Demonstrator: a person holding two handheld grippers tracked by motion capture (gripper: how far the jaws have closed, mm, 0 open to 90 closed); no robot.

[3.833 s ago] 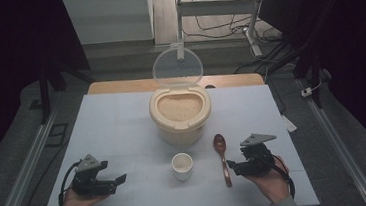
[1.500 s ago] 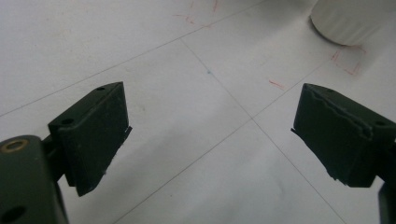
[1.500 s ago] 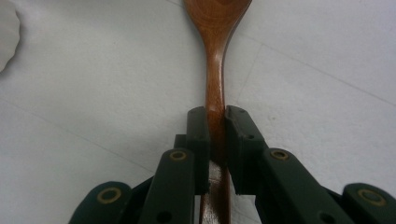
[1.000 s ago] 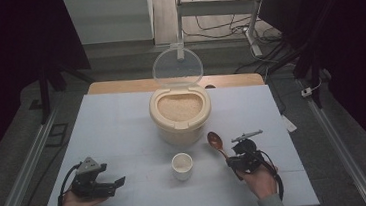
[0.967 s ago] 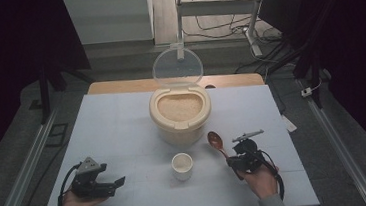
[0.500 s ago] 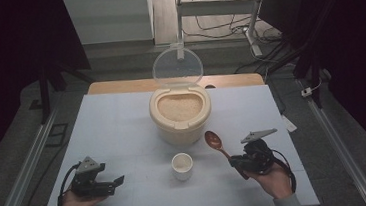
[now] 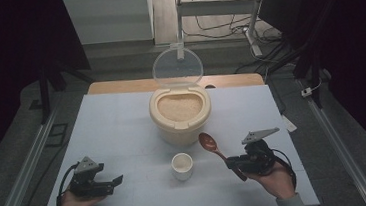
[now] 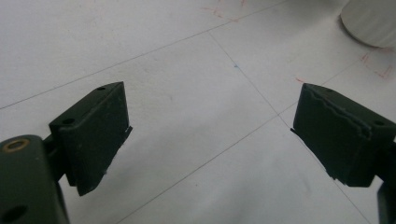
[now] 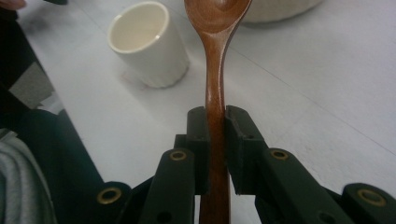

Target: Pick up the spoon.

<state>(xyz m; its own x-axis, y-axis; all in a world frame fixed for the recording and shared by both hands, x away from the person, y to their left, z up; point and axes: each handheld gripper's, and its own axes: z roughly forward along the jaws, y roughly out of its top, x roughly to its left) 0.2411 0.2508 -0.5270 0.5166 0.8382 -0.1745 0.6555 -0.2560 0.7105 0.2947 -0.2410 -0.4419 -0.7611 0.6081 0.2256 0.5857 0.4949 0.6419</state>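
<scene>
While the handle of a wooden spoon [image 9: 215,88] is clamped between its closed jaws, the right hand-held gripper [image 7: 237,162] is held just above the near right part of the worktop [image 7: 122,123]. In the right gripper view the handle is seen pinched upright between the two black pads, and the spoon's bowl is carried ahead of the jaws. In the high view the spoon [image 7: 212,146] is seen slanting away from this hand-held gripper, up and to its left, clear of the worktop surface. Just beyond the jaws and a little to their left, a small cream cup [image 7: 182,166] is stood upright and is seen to be empty in the right gripper view [image 9: 145,43]. Farther off, beyond the spoon's bowl, a cream rice container [image 7: 180,114] filled with rice is placed, its clear round lid [image 7: 177,68] raised open behind it. Well apart, at the near left, the left hand-held gripper [image 7: 112,184] is held low over the worktop with its jaws spread wide and nothing between them.
</scene>
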